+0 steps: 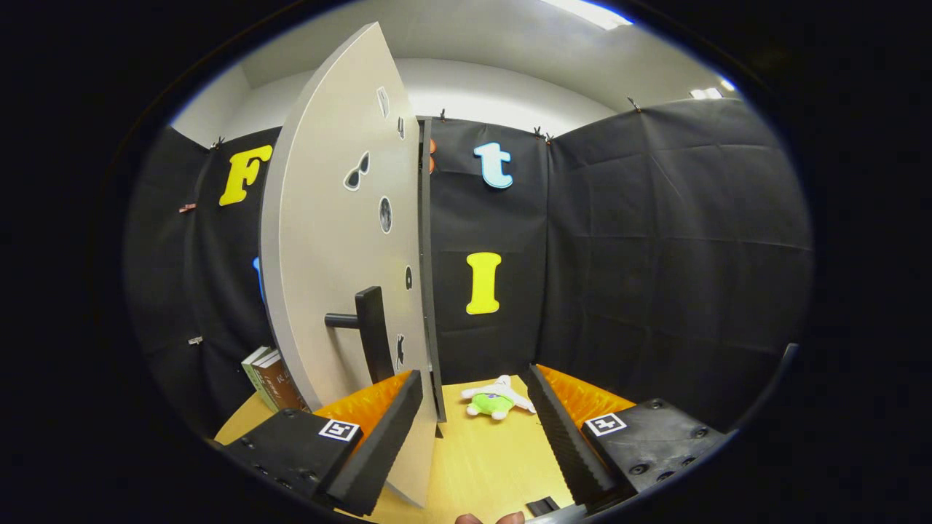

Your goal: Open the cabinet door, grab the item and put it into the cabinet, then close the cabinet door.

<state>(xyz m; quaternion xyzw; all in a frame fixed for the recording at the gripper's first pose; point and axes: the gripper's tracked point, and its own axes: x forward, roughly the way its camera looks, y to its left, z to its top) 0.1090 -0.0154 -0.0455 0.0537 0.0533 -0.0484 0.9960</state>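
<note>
Standing ajar at left, the grey flat-panel cabinet door [335, 240] carries a black bar handle [370, 331]. Gripper [473, 429] fingers spread, released, gripping nothing. Small green-and-white plush toy [495, 399] lies on the wooden tabletop [480, 466], just beyond them.

Fingers [472, 429] spread, door [335, 240] ajar, toy [496, 399] ahead

We can read no words, brand names or numbers here. Each of the two fingers [408, 426] carries a square black-and-white marker tag [339, 429], a coded pattern and no lettering. The cabinet door [335, 247] bears several small stickers [357, 172], among them one shaped like sunglasses and some round ones; any print on them is too small for us to make out. The spines of the books [273, 378] beside the door are blurred, so we read nothing there.
</note>
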